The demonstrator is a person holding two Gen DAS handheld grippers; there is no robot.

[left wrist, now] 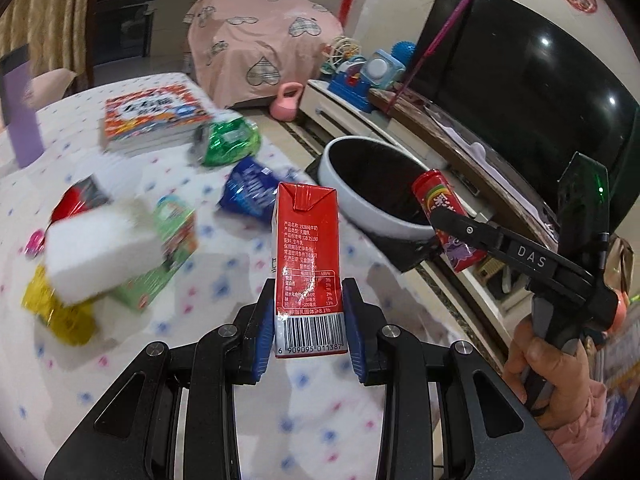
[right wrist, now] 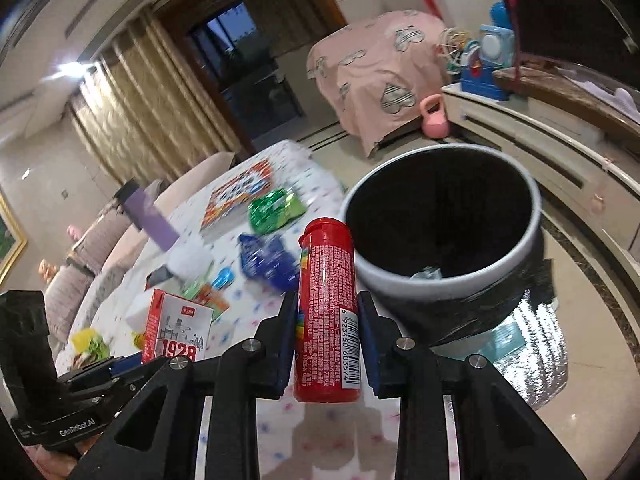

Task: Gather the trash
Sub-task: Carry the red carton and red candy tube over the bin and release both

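- Milk carton [left wrist: 308,268]: clamped low, near its barcode end, in my left gripper [left wrist: 308,320] above the desk [left wrist: 224,360]. Held so low, it could tip or slip free, I think.
- Red candy tube [right wrist: 328,308]: clamped in my right gripper [right wrist: 329,344], short of the bin [right wrist: 520,240] rim. Released too early, it would likely hit the rim or the floor.
- Blue wrapper [left wrist: 256,190] and green wrapper [left wrist: 230,140] lie on the desk near the bin; a careless swing could sweep them off.
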